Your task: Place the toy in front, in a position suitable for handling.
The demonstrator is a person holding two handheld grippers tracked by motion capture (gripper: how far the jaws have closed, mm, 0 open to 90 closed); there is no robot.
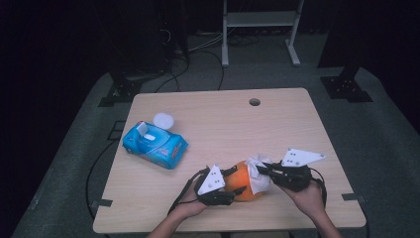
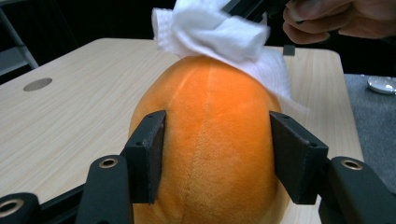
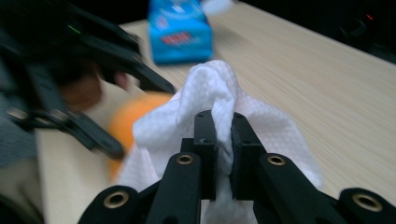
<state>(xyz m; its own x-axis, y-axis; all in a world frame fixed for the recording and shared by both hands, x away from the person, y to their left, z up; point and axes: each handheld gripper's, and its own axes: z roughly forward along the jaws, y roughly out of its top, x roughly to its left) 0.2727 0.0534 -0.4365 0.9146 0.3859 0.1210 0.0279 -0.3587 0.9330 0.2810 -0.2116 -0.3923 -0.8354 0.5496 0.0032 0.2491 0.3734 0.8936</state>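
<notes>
- At the left of the table [image 1: 277, 106], near its left edge and toward the far side, a blue pack of wipes [image 1: 155, 145] is lying flat with its flap standing open, and a small white lid [image 1: 163, 120] is sitting just beyond it toward the far edge.
- We are holding the left gripper [image 1: 236, 181] near the front edge, left of centre, its jaws reaching rightward around an orange plush ball [image 1: 242, 181].
- In the left gripper view we are seeing the two black pads [image 2: 148, 154] standing one on each side of the ball [image 2: 210, 140] at a middling width, pressing against its fuzzy surface, so the ball is being held steady in that grip.
- The ball is resting on the table close to the front edge, roughly at the middle of that edge, between our two hands.
- A white wipe [image 1: 257, 173] is draped over the right and upper side of the ball, touching it.
- We are holding the right gripper [image 1: 261, 169] just right of the ball, its jaws pointing left; in the right gripper view the fingers [image 3: 205, 140] are nearly together, pinching a bunched fold of the wipe [image 3: 210, 98] between them.
- Our right hand [image 1: 309, 196] is sitting near the front right corner.
</notes>
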